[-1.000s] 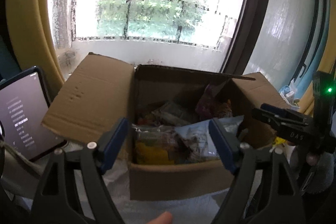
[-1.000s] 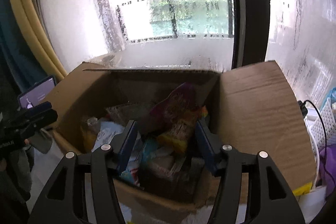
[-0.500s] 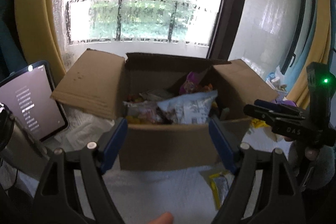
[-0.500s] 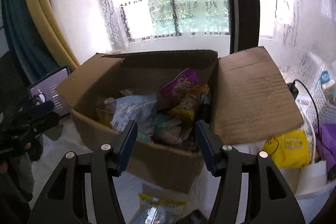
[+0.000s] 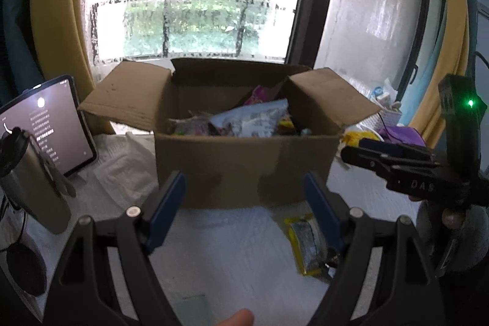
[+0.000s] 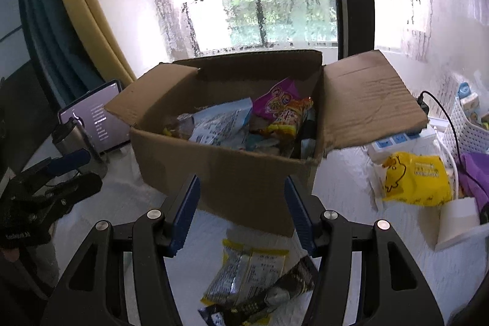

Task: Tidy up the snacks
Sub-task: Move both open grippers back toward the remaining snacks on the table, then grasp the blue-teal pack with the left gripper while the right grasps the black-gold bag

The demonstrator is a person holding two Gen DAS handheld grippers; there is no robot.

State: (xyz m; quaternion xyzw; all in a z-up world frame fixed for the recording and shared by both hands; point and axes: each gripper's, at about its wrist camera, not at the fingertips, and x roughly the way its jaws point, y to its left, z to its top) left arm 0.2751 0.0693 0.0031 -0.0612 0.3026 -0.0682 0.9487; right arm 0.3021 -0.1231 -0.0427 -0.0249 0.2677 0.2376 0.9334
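An open cardboard box stands on the white table, filled with several snack packets, a purple one and a pale blue one on top. In front of it lie a yellow-edged packet and a black packet. My left gripper hangs open before the box with nothing between its blue pads. My right gripper is open too, above the loose packets. Each gripper shows at the other view's edge.
A tablet and a steel flask stand left of the box. To the right lie a yellow duck-print packet, a power strip, a white basket and purple cloth. A window is behind.
Both grippers have drawn back from over the box toward the table's near side. The box now looks smaller, and the loose packets in front of it have come into view.
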